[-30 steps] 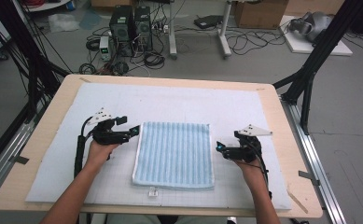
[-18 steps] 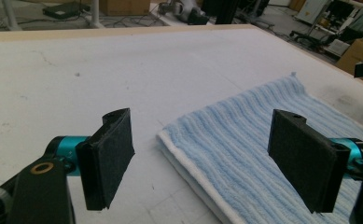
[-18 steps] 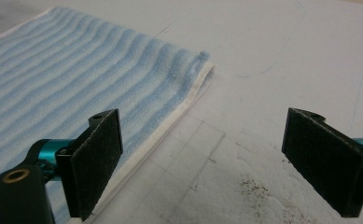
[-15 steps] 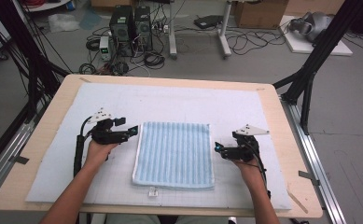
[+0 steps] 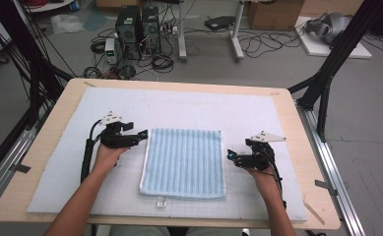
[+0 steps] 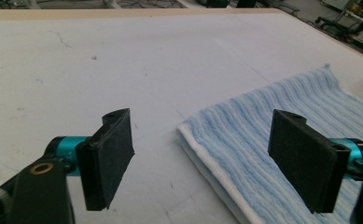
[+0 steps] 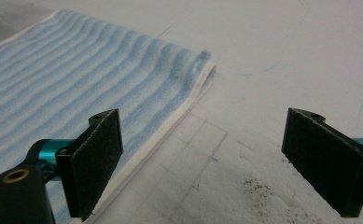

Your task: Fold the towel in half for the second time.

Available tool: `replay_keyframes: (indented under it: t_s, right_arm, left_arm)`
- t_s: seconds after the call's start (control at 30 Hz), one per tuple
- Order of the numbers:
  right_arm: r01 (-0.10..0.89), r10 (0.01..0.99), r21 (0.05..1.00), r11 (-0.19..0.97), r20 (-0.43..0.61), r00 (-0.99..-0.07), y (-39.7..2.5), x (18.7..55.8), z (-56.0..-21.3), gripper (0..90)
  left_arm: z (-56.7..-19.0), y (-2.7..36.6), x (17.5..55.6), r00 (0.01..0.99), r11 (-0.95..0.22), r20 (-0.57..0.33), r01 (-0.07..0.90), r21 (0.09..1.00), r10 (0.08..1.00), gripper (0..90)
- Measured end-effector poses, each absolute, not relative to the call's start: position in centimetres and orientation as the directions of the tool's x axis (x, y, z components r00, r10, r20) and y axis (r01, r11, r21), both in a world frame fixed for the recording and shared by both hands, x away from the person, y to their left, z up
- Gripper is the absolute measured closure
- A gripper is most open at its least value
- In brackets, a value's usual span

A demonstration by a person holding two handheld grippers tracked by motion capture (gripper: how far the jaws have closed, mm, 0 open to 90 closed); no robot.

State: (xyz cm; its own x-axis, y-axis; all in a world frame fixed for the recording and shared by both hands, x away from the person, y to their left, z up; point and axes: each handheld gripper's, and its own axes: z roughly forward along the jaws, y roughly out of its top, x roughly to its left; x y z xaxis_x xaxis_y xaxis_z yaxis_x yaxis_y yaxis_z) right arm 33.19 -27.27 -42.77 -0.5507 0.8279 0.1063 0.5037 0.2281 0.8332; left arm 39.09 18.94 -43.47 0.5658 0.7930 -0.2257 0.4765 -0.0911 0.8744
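Squarely between both sets of tongs lay the folded blue towel [image 5: 184, 162] on the desk [image 5: 297, 196] — left tongs [image 5: 143, 133] nearer its far-left corner, right tongs [image 5: 230, 156] beside its right edge, both gaping, empty.

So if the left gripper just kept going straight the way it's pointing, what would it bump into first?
Most likely the left edge of the folded blue towel. The left gripper is open, with that edge lying between its jaws just ahead. Its height above the white mat is hard to judge.
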Motion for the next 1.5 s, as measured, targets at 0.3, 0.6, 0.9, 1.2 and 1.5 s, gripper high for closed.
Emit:
replay_keyframes:
  t_s: [0.3,0.6,0.9,1.2,1.5]
  right_arm:
    - [0.517,0.824,0.823,0.236,0.113,-0.555,-27.1,33.3,-43.0,11.6]
    - [0.526,0.818,0.816,0.238,0.124,-0.561,-27.0,33.3,-43.1,11.7]
    - [0.533,0.812,0.808,0.252,0.123,-0.57,-26.6,33.5,-43.3,11.9]
    - [0.533,0.808,0.809,0.248,0.131,-0.574,-25.4,34.7,-42.7,17.4]
    - [0.584,0.808,0.758,0.29,0.133,-0.574,-22.8,38.2,-43.6,17.4]
  left_arm:
    - [-44.4,17.2,41.6,0.558,-0.179,-0.177,0.524,0.833,0.81,30.8]
    - [-45.1,16.3,42.0,0.586,-0.257,-0.136,0.537,0.804,0.799,59.8]
    - [-45.1,15.8,41.7,0.624,-0.31,-0.094,0.508,0.804,0.776,85.6]
    - [-45.0,16.2,41.8,0.61,-0.259,-0.151,0.53,0.808,0.778,87.5]
    - [-44.4,16.8,41.7,0.615,-0.205,-0.195,0.518,0.831,0.764,87.7]
